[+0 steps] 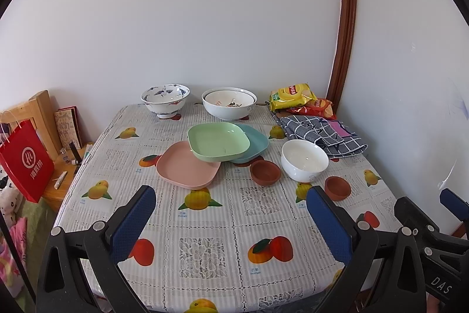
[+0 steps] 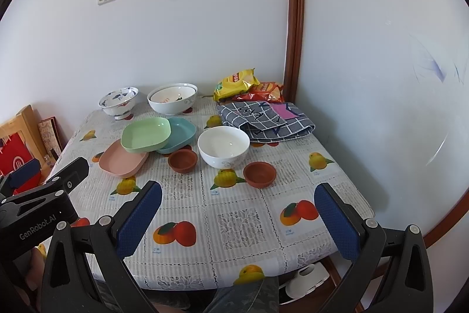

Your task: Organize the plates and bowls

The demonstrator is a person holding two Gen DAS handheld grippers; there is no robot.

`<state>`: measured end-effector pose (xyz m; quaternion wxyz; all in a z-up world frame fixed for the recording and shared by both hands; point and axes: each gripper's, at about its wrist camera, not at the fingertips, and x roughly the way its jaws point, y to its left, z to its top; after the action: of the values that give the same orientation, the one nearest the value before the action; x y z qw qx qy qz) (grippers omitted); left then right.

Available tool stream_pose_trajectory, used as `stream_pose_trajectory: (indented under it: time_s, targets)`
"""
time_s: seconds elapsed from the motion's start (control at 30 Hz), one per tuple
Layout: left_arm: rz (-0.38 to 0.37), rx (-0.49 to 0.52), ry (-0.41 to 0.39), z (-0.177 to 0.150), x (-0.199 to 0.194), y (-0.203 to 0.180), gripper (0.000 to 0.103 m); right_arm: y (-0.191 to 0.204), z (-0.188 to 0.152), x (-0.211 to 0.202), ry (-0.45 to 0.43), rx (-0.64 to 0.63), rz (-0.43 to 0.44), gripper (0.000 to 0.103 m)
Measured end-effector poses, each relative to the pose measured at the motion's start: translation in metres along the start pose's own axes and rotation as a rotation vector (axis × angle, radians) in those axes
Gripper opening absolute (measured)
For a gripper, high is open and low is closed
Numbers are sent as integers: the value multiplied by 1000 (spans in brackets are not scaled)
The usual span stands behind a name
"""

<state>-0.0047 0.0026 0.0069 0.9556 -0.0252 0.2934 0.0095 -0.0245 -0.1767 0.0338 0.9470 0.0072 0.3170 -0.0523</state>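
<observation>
overlapping square plastic plates (image 1: 218, 141), round glossy bowl (image 1: 304, 160)

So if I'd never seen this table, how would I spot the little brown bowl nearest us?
Start at the plain white bowl in the middle of the fruit-print tablecloth. Two small brown clay bowls flank it; take the brown bowl at its front right, standing alone, not the other brown bowl beside the stacked coloured plates.

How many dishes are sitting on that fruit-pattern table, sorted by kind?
Square plates: 3, the green plate, the teal plate and the pink plate.
Large bowls: 3, the blue-patterned bowl, the wide white bowl and the plain white bowl.
Small brown bowls: 2, the left brown bowl and the right brown bowl.
Total: 8.
</observation>
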Motion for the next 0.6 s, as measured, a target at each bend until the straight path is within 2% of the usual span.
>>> stream_pose_trajectory:
  time_s: [0.43, 0.6]
  targets:
    - [-10, -6, 37, 2, 21, 4, 103, 4, 4, 12, 14, 15, 13, 103]
    - [-13, -7, 47, 8, 29, 7, 103, 3, 13, 11, -9, 28, 15, 103]
